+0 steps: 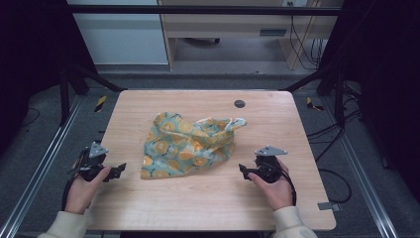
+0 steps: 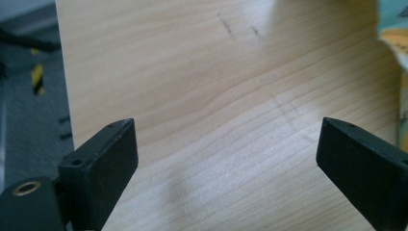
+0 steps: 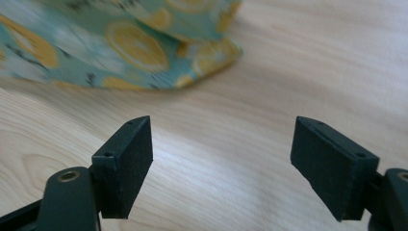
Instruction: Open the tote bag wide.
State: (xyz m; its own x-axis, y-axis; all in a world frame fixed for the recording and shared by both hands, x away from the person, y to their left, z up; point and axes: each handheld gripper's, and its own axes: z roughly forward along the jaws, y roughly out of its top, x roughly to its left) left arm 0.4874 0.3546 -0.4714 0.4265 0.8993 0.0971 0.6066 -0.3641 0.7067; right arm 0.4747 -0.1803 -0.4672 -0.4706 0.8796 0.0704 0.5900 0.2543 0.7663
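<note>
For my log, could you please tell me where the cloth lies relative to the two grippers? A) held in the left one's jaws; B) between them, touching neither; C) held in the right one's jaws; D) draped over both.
B: the cloth lies crumpled between the left gripper and right gripper, both open over bare table.

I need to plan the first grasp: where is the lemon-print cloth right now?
In the high view the cloth lies crumpled mid-table, between the left gripper and right gripper, touching neither.

Cloth (image 3: 130, 43) blurred, cut by top edge (right gripper view); cloth sliver (image 2: 397, 43) clipped at right edge.
</note>
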